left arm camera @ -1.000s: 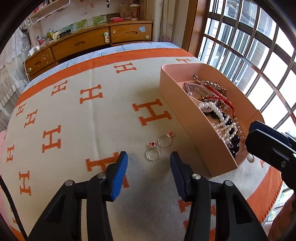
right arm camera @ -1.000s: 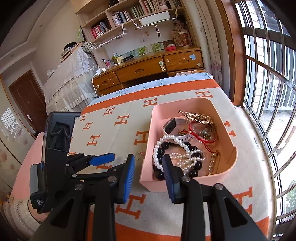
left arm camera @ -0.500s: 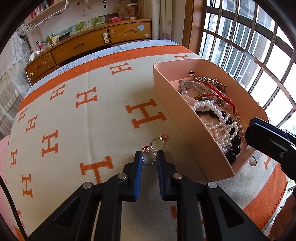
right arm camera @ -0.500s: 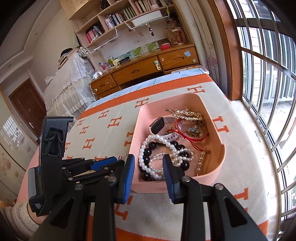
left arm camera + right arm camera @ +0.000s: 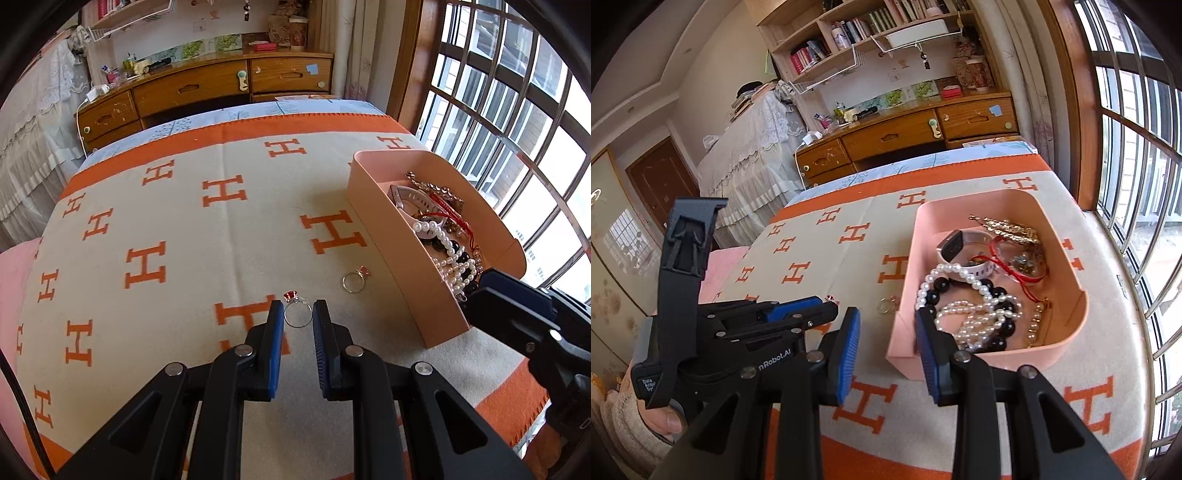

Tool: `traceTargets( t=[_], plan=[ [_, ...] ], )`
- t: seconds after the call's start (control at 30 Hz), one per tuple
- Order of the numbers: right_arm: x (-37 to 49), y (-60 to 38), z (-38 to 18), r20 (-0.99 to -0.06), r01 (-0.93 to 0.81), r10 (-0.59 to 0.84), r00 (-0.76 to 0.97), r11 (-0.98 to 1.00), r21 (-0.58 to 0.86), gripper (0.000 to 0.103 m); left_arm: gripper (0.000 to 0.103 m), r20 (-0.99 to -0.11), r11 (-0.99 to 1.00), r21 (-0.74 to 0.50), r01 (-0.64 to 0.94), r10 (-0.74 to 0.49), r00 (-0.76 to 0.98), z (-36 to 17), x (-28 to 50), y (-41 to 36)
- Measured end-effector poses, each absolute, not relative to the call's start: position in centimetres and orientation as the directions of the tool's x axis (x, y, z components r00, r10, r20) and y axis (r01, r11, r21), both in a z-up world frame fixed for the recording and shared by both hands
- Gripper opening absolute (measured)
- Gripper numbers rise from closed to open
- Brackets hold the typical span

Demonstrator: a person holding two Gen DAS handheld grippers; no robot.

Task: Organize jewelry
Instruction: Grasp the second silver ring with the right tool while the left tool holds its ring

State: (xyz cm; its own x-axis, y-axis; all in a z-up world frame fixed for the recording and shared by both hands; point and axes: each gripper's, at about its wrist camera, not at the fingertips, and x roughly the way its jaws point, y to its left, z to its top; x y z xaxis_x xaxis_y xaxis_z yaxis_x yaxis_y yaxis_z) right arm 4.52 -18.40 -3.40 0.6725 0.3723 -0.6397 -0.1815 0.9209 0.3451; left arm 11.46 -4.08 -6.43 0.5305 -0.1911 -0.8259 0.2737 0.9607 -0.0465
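Note:
My left gripper [image 5: 298, 314] is shut on a silver ring with a red stone [image 5: 297, 314], pinched between the blue pads and lifted off the blanket. A second silver ring with a pink stone [image 5: 354, 280] lies on the blanket beside the pink box [image 5: 373, 206]; it also shows in the right wrist view [image 5: 886, 305]. The pink box [image 5: 1067, 343] holds pearl strands [image 5: 975, 317], black beads, a watch [image 5: 955, 245], a red cord bracelet and gold chains. My right gripper [image 5: 888, 332] is open and empty, hovering at the box's near left corner.
The blanket with orange H marks [image 5: 184, 221] covers the table. A wooden dresser [image 5: 207, 88] stands behind it, a barred window [image 5: 517, 129] to the right. In the right wrist view the left gripper body [image 5: 738, 332] sits close on the left.
My left gripper moved onto the red-stone ring, closed on it and lifted it slightly. The right gripper drifted closer to the box and stayed open.

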Motion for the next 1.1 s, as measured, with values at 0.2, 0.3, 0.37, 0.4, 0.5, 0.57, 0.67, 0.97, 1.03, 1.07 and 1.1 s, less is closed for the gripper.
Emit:
traceTargets(
  t=[0.2,0.3,0.37,0.4,0.5,0.57,0.67,0.97,1.03,1.07,1.1],
  plan=[
    [5.5,-15.1,-3.6,-0.668,-0.209,0.397,0.629,0.915,0.346,0.032,0.014,-0.807,0.967,-0.068,0.245,-0.197,0.556,-4.9,10.3,-1.5],
    [6.2,-13.6,-3.9,-0.689,-0.192,0.386,0.614,0.919,0.344,0.032,0.014,-0.798,0.969,-0.082,0.232,-0.203,0.567,-4.5,10.1,0.0],
    [6.8,-12.7,-4.2,-0.710,-0.160,0.361,0.605,0.928,0.335,0.032,0.014,-0.792,0.970,-0.098,0.221,-0.211,0.573,-4.4,10.2,1.0],
    [7.1,-12.3,-4.4,-0.720,-0.145,0.349,0.600,0.932,0.331,0.032,0.014,-0.789,0.971,-0.108,0.215,-0.215,0.576,-4.3,10.2,1.6],
    [7.7,-11.1,-5.0,-0.753,-0.086,0.283,0.594,0.953,0.291,0.032,0.014,-0.784,0.969,-0.130,0.208,-0.229,0.577,-4.4,10.4,3.0],
    [8.0,-10.7,-5.3,-0.772,-0.040,0.233,0.591,0.964,0.261,0.032,0.014,-0.784,0.968,-0.138,0.209,-0.236,0.574,-4.6,10.5,3.7],
    [8.4,-10.2,-5.9,-0.794,0.046,0.142,0.591,0.977,0.208,0.032,0.014,-0.783,0.966,-0.147,0.214,-0.246,0.571,-4.8,10.7,4.8],
    [9.6,-9.1,-7.4,-0.832,0.238,-0.045,0.553,0.965,0.106,0.032,0.014,-0.763,0.950,-0.208,0.233,-0.306,0.569,-5.1,11.5,7.2],
    [9.8,-8.6,-7.8,-0.842,0.250,-0.042,0.538,0.962,0.112,0.032,0.014,-0.761,0.946,-0.226,0.231,-0.319,0.564,-5.4,11.7,7.7],
    [9.8,-8.3,-7.9,-0.841,0.259,-0.068,0.538,0.962,0.088,0.032,0.014,-0.761,0.945,-0.235,0.229,-0.326,0.561,-5.5,11.8,7.9],
    [9.9,-8.0,-7.9,-0.840,0.275,-0.104,0.533,0.960,0.056,0.032,0.014,-0.761,0.943,-0.245,0.226,-0.332,0.558,-5.7,11.9,8.2]
  ],
)
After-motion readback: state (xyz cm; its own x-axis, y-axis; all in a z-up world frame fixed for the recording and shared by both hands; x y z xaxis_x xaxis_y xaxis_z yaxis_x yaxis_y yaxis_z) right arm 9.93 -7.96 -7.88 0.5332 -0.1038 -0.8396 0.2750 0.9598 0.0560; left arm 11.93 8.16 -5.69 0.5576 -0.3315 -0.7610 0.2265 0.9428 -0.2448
